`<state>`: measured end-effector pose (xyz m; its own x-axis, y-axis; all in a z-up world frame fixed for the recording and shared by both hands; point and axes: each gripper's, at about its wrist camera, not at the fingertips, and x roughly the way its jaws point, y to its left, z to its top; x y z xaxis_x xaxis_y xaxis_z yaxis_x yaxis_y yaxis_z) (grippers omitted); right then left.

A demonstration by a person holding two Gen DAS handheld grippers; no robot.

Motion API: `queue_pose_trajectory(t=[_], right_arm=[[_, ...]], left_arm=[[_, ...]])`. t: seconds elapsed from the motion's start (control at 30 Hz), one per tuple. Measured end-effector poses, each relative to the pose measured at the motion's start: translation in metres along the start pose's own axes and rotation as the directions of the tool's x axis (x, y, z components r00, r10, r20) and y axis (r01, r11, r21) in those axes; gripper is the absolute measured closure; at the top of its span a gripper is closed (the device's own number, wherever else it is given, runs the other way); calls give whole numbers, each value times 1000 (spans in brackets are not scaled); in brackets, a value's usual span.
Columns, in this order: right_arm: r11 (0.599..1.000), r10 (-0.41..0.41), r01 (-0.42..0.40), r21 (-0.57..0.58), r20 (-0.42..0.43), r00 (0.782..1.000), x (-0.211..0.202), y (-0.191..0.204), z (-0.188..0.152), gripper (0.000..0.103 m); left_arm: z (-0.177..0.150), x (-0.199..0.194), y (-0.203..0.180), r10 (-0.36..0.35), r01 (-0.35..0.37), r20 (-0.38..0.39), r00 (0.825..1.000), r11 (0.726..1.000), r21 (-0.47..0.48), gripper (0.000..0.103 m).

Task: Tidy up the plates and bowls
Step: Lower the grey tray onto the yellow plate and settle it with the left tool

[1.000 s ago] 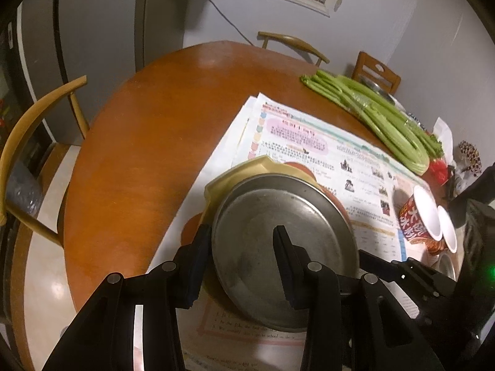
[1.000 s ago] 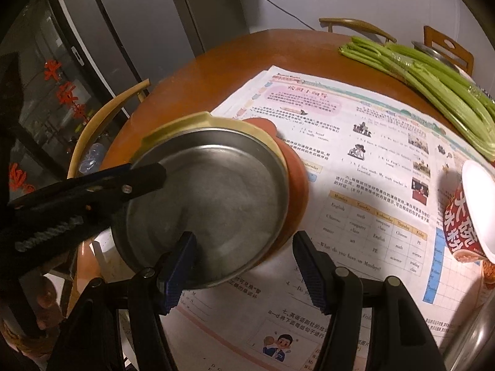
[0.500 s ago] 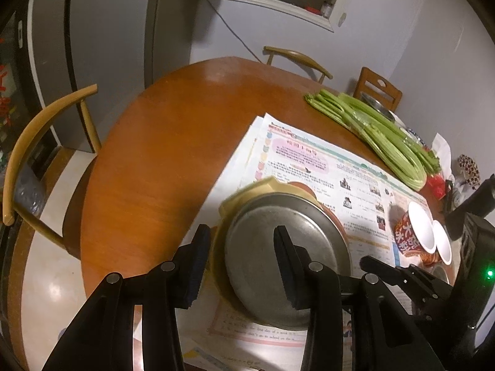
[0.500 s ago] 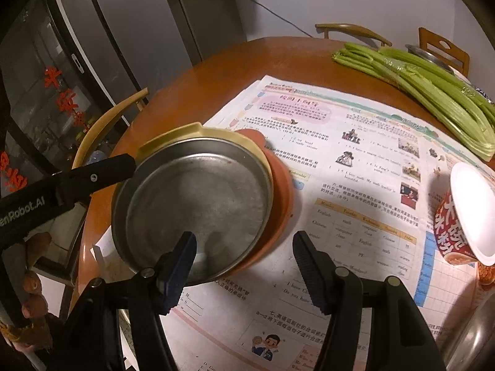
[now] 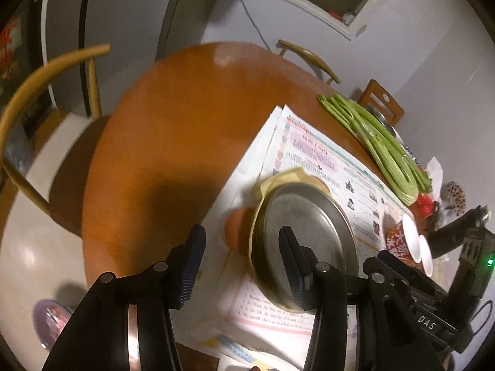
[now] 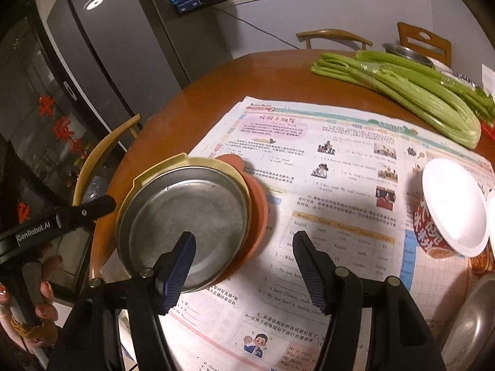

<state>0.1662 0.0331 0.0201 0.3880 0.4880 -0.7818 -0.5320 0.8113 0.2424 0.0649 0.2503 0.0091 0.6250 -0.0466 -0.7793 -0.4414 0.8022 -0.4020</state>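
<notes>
Left gripper (image 5: 238, 262) jaws opening, empty; right gripper (image 6: 244, 269) open, empty. Steel plate (image 6: 185, 225) probably stiff, slick; grab the rim.

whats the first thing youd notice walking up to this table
The stack of dishes near the table's edge: a steel plate nested in a yellow dish over an orange one, all on spread newspaper. Next, the long bunch of celery lying at the far side, and the red and white paper bowl tipped on its side at the right.
</notes>
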Motion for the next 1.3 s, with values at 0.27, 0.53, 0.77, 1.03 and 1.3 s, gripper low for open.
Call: queue_pose_trajectory(t=[0.27,0.53,0.77,1.03,1.3], right_arm=[[998,49,-46,45,-66,997,16,-7,-3,38],[996,84,-82,25,-109,990,32,-1,-7,38],[996,91,-92,-6,-120,989,40,3,-7,38],[997,76,-76,-1,-106,991,40,-8,-2,38],[999,45,-45,6,-93,995,36,-23,0,38]], left_arm=[[-8,27,-12,-66,66,-84,994,998,-1,52],[-6,44,-25,-12,15,-106,994,999,31,52],[-4,59,-42,-10,20,-139,990,998,66,52],[2,72,-62,25,-9,-141,990,993,115,52],[7,87,-87,48,-22,-156,987,986,164,52]])
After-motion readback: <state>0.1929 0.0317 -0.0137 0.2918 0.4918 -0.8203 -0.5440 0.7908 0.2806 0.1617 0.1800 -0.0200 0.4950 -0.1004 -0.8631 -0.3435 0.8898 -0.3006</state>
